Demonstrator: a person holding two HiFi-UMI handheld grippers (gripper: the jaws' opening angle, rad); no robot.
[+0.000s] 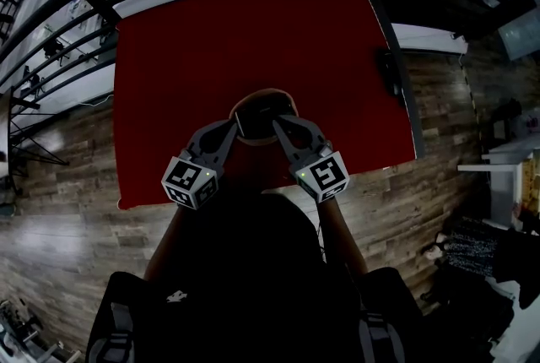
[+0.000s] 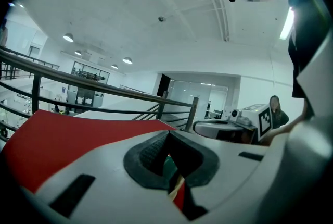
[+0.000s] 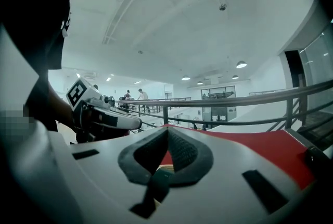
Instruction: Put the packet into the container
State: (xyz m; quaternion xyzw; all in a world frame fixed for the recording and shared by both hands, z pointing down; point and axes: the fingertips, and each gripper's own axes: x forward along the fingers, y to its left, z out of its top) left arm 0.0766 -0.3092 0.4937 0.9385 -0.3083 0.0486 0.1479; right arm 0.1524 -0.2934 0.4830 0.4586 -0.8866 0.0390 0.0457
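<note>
Red cloth-covered table point(image 1: 211, 40) on a wood-plank floor point(image 1: 59, 176), with a dark metal railing point(image 1: 51, 40) along the far side under a white ceiling. Left gripper point(image 1: 233, 127) and right gripper point(image 1: 278, 127) both have their ribbed dark pads pressed together, each pinching the thin green-edged packet point(image 2: 169, 166), which shows only as a sliver in the slit. Both tips meet at a dark, tan-rimmed, rounded container point(image 1: 263, 97) over the cloth's near part.

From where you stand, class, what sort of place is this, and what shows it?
Probably an upper-floor gallery in a large office or lab building: a metal railing edges it, wood-plank flooring lies underfoot, and round ceiling lights hang over the open space beyond.
</note>
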